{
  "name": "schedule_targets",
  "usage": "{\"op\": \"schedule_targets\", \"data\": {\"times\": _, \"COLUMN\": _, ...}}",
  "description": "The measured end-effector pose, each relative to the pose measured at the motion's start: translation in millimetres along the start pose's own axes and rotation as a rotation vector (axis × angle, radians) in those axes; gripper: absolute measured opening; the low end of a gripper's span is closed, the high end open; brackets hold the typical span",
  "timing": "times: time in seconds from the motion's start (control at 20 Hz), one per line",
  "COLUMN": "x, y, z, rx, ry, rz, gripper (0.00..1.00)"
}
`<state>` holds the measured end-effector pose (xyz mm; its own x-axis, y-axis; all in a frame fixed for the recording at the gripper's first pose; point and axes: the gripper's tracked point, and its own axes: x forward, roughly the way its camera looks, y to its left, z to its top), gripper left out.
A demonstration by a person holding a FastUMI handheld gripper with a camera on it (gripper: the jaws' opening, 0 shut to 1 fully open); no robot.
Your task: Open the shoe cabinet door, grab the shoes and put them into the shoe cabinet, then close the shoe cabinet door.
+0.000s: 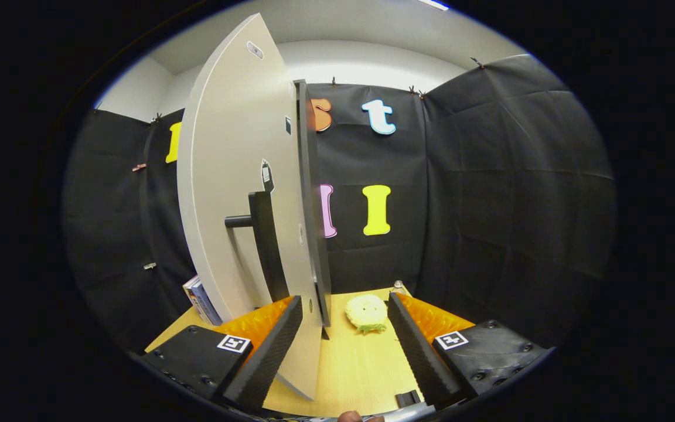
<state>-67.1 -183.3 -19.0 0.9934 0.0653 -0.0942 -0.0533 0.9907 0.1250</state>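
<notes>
The shoe cabinet's pale grey door (232, 176) stands swung out, and I see it nearly edge-on. A black bar handle (267, 246) sticks out from its face. A dark upright panel edge (313, 223) stands right against the door's far side. My gripper (344, 300) is open, fingers wide apart. The door's lower corner (305, 363) reaches down between the fingers, close beside the left finger (273, 351) and clear of the right finger (416, 346). Beyond the fingertips, a pale yellow round object with a green fringe (367, 312) lies on the wooden table; I cannot tell what it is.
The light wooden tabletop (355, 375) runs ahead between the fingers. Upright books (200, 300) stand to the left behind the door. A small clear bottle top (398, 286) sits at the table's far edge against the black cloth wall (490, 205).
</notes>
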Motion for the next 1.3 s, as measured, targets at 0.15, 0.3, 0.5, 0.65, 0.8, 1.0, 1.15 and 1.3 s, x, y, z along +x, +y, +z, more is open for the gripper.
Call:
{"op": "schedule_targets", "data": {"times": 0.15, "x": -5.3, "y": 29.2, "z": -2.6, "rx": -0.011, "ry": -0.003, "rz": 0.014, "gripper": 0.98}}
{"op": "schedule_targets", "data": {"times": 0.3, "x": -3.5, "y": 50.2, "z": -4.7, "rx": -0.001, "ry": -0.001, "rz": 0.007, "gripper": 0.98}}
{"op": "schedule_targets", "data": {"times": 0.5, "x": -2.1, "y": 78.1, "z": -9.0, "rx": 0.012, "ry": -0.006, "rz": -0.015, "gripper": 0.98}}
{"op": "schedule_targets", "data": {"times": 0.65, "x": -1.4, "y": 100.9, "z": -16.0, "rx": 0.021, "ry": -0.003, "rz": -0.012, "gripper": 0.98}}
{"op": "schedule_targets", "data": {"times": 0.8, "x": 3.6, "y": 121.9, "z": -17.7, "rx": 0.015, "ry": -0.002, "rz": -0.007, "gripper": 0.98}}
{"op": "schedule_targets", "data": {"times": 1.0, "x": 11.1, "y": 150.2, "z": -21.2, "rx": 0.015, "ry": 0.000, "rz": 0.000, "gripper": 0.98}}
{"op": "schedule_targets", "data": {"times": 1.15, "x": 18.1, "y": 168.3, "z": -21.4, "rx": 0.013, "ry": 0.002, "rz": 0.007, "gripper": 0.98}}
{"op": "schedule_targets", "data": {"times": 1.3, "x": 28.3, "y": 187.7, "z": -23.3, "rx": 0.002, "ry": 0.002, "rz": 0.020, "gripper": 0.98}}
